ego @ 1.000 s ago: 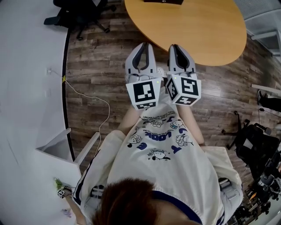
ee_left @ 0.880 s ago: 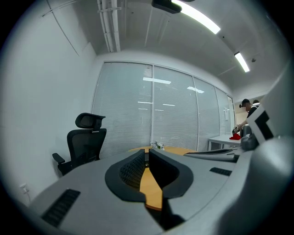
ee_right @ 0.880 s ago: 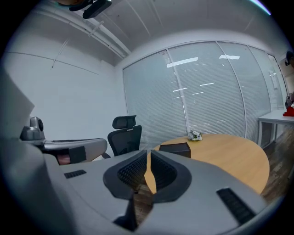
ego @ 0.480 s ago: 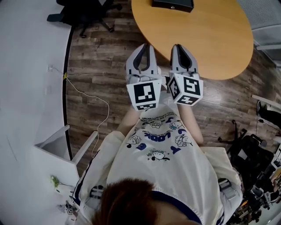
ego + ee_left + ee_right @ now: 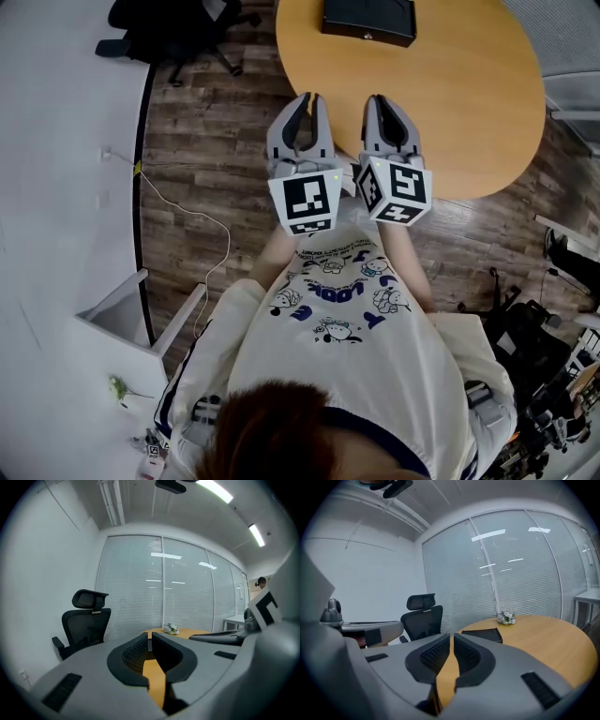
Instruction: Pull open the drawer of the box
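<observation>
box [image 5: 368,21] well beyond right gripper [image 5: 382,99]

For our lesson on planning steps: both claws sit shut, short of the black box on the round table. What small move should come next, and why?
Probably carry the right claw forward over the table toward the black box: both it and the left claw are shut, empty and well short of the box.

The left gripper [image 5: 151,637] pointed level across the room with its jaws closed tip to tip and nothing between them. Beyond the tips lay a wooden table [image 5: 192,632] with a small bunch of flowers [image 5: 170,628] on it. A black office chair [image 5: 86,620] stood at the left before a wall of white blinds [image 5: 159,583].
</observation>
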Demonstrator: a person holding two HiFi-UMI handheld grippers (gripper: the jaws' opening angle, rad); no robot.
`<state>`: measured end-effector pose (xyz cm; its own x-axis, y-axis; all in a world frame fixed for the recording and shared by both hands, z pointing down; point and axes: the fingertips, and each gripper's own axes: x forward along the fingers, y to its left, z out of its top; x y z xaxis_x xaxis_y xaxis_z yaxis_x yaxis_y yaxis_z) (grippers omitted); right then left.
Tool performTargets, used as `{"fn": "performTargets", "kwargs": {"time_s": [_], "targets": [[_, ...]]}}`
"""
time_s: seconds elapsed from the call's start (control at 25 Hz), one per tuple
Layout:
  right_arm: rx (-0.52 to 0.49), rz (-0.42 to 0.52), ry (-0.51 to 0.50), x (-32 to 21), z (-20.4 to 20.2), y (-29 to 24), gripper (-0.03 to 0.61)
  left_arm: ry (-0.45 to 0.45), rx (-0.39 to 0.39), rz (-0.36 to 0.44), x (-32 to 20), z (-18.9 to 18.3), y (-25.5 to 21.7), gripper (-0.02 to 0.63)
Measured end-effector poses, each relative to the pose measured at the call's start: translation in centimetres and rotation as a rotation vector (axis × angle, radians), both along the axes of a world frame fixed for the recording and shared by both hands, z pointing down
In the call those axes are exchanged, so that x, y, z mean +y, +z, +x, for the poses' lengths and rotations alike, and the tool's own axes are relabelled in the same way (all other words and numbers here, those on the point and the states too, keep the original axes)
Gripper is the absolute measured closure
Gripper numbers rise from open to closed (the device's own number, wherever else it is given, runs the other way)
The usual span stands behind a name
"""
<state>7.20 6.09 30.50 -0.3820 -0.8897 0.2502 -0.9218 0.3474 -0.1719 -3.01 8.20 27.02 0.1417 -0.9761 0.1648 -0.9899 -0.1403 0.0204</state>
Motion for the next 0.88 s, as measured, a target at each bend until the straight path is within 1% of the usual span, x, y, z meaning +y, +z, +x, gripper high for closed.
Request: {"fn": "performTargets", "kwargs": {"time_s": [0.2,0.48,0.88], "targets": [[-0.003,-0.011,-0.011,-3.4,0.2,0.4,0.534,0.001,-0.005,-0.007,-3.5,0.7,0.2,0.578],[-0.005,-0.032,-0.021,-7.7,0.3,1.4,0.534,-0.021,-0.006,-0.024,-7.5,0.5,1.0,0.578],[-0.001,-0.073,-0.02,-11.2,0.5,2.9,0.534,-0.039,-0.005,-0.07,-10.6,0.4,2.7,0.578]]}}
